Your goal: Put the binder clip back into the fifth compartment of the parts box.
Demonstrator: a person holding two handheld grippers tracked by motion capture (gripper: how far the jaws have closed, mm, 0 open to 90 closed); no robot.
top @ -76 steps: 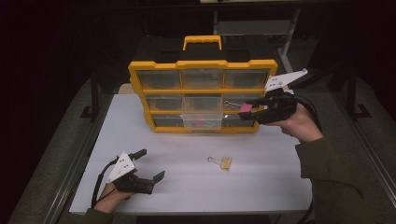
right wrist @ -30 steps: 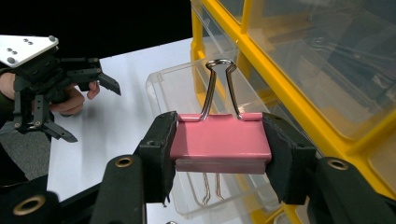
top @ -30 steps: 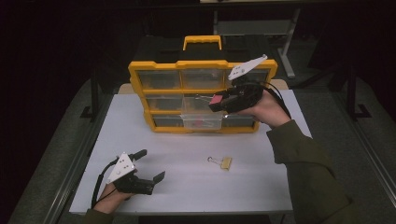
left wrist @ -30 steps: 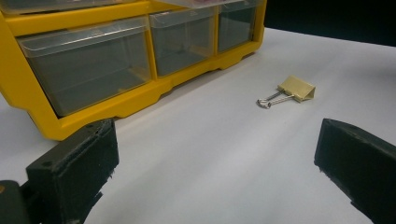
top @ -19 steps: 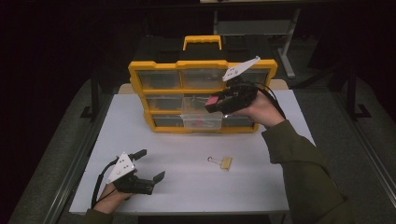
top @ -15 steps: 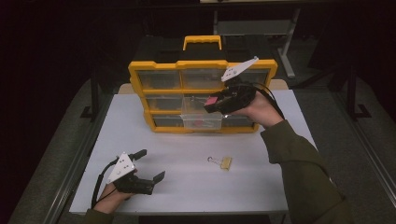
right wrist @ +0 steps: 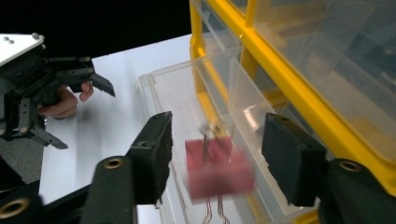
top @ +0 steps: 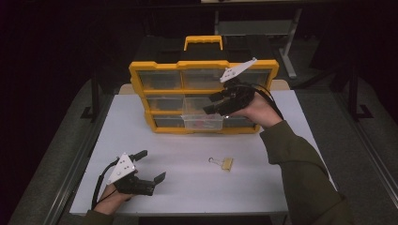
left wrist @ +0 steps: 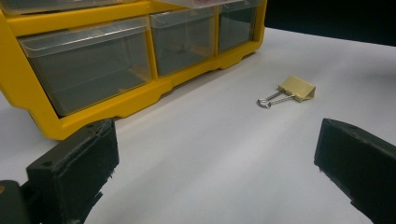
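On the white table [top: 281, 154], toward its far edge, the yellow organizer [top: 205, 93] is standing upright with its clear drawers facing the person, and one clear drawer [top: 202, 121] in the middle of the bottom row is sticking out toward the near side. In the right gripper view that open drawer [right wrist: 187, 98] is lying right under the jaws, its clear walls and a divider showing.

Over at the right, the right gripper [top: 210, 107] is hanging just above the pulled-out drawer, held by a hand in an olive sleeve. Its jaws have just been opening and are standing about half apart. Between them, in the right gripper view [right wrist: 212, 165], the pink binder clip [right wrist: 219, 172] is blurring, with a gap on each side, so neither pad is pressing on it; it is sitting over the drawer's mouth, wire handles pointing toward the camera.

Down at the near left corner, the left gripper [top: 149, 165] is resting low over the table, jaws spread wide and gripping nothing. In its own view [left wrist: 215, 182] there is bare table between the two black pads.

Smallest of all, a yellow binder clip [top: 223, 162] is lying on the table between the two grippers, near of the organizer and well apart from both; in the left gripper view [left wrist: 292, 91] it is lying with its wire handles pointing toward the organizer.
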